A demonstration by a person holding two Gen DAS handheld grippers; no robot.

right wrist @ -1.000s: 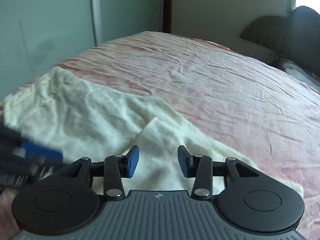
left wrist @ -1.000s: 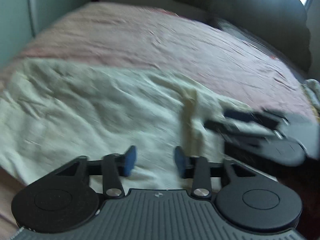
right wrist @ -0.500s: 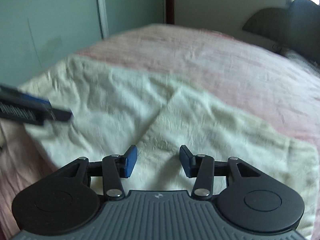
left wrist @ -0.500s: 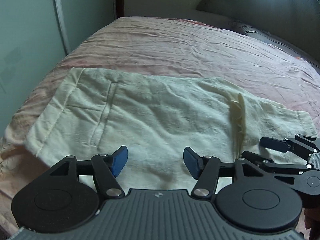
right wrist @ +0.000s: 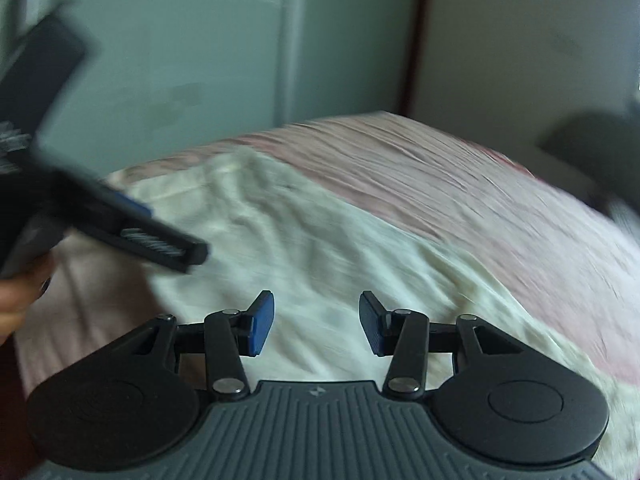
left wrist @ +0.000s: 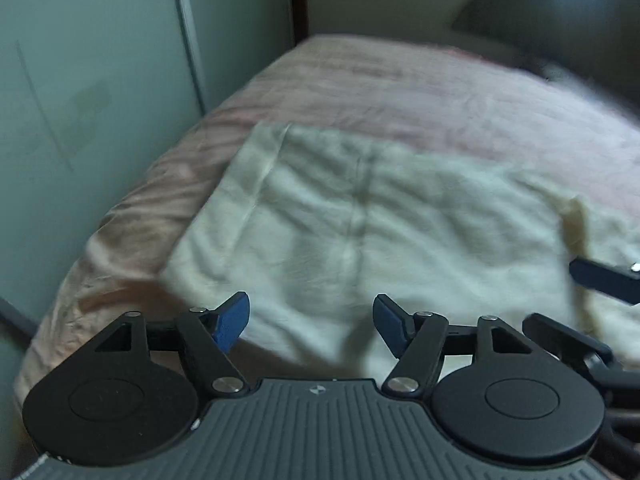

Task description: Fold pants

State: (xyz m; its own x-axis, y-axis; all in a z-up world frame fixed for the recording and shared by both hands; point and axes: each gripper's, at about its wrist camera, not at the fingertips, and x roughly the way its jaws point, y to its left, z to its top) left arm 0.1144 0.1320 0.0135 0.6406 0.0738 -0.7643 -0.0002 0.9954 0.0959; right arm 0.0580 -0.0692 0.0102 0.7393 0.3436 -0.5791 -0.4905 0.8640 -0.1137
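Observation:
Cream pants lie spread flat on a pink bed, waistband end toward the left edge of the bed. They also show in the right wrist view. My left gripper is open and empty, just above the pants' near edge. My right gripper is open and empty over the pants' middle. The right gripper's fingers show at the right of the left wrist view. The left gripper's finger crosses the left of the right wrist view, blurred.
A pale green sliding wardrobe door runs along the bed's left side. A dark padded headboard stands at the far right. The pink sheet stretches beyond the pants. A hand shows at the left edge.
Both views have swung left toward the wardrobe side and are blurred by motion. The left gripper has opened wider and now faces the pants' waistband end. The pants lie as before.

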